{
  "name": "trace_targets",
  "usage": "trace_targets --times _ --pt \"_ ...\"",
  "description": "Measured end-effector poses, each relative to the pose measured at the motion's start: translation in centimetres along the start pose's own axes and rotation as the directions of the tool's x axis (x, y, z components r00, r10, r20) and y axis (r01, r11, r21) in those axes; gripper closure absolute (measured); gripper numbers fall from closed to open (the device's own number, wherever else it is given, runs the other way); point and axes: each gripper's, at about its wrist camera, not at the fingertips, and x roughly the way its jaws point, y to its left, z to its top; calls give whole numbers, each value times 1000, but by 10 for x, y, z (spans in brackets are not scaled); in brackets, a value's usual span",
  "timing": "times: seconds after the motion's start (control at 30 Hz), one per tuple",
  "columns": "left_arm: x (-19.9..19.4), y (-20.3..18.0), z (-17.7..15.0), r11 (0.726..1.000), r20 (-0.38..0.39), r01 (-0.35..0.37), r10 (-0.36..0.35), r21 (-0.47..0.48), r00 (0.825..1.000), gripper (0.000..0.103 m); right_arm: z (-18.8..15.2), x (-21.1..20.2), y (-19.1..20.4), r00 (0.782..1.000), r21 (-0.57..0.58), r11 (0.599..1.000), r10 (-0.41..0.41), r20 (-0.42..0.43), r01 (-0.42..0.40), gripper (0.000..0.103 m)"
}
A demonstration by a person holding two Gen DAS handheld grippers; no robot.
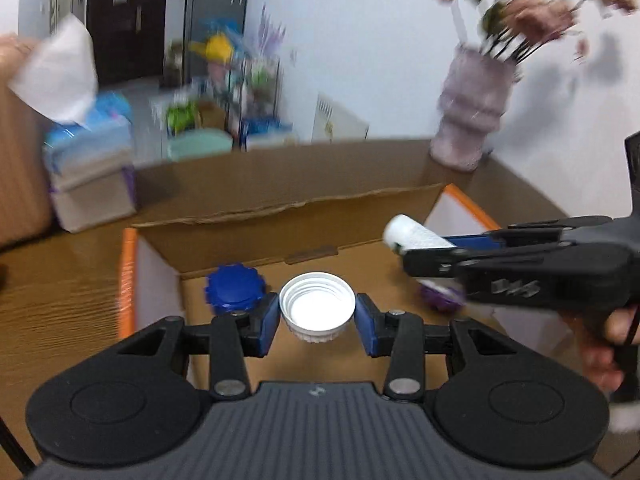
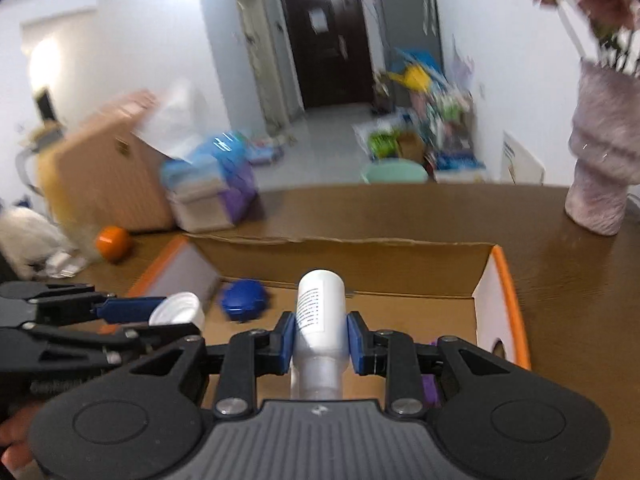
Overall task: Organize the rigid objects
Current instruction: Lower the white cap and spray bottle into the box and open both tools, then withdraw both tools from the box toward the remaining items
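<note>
My left gripper [image 1: 317,316] fingers pinch a white cap [image 1: 317,307] over the cardboard box [image 1: 280,216] | right gripper [image 2: 321,338] fingers clamp a white bottle [image 2: 320,312], label print unreadable | blue lid [image 2: 243,300] in box | orange ball [image 2: 113,242], seemingly, only in right view

Motion smears the far room: the floor clutter [image 1: 224,92] and the flowers [image 1: 532,8] are unreadable. The vase [image 2: 604,152] is cut off at the right edge. The purple object [image 1: 440,294] lies mostly hidden behind the right gripper [image 1: 404,248].
</note>
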Motion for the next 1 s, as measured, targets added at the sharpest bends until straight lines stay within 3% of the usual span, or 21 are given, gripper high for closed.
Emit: trace_targets --times 0.13,0.23,0.3,0.37,0.43,0.6,0.73,1.0 --pt "36 -2 14 999 -10 -47 48 9 999 61 10 50 -4 997 29 997 -69 -45 70 75" --pt "45 1 11 998 -4 -55 55 13 998 51 9 67 -14 992 94 990 -95 -84 102 72" --pt "50 3 7 999 -22 -46 46 6 999 39 9 71 -23 992 148 985 -70 -101 85 72" --pt "51 3 8 1000 -38 -15 15 3 999 39 6 69 -29 996 163 984 -61 -64 71 62" --pt "45 -2 8 999 2 -35 35 26 999 34 2 71 -32 994 187 980 -58 -91 74 61" --pt "24 -15 13 993 40 -68 65 95 997 28 3 56 -24 995 146 984 -100 -22 103 57" --pt "-8 -15 18 993 67 -96 92 70 994 26 10 33 -20 996 142 986 -85 -7 85 57" --pt "-96 -20 17 983 165 -174 164 51 973 21 14 -56 -14 993 133 987 -101 57 92 52"
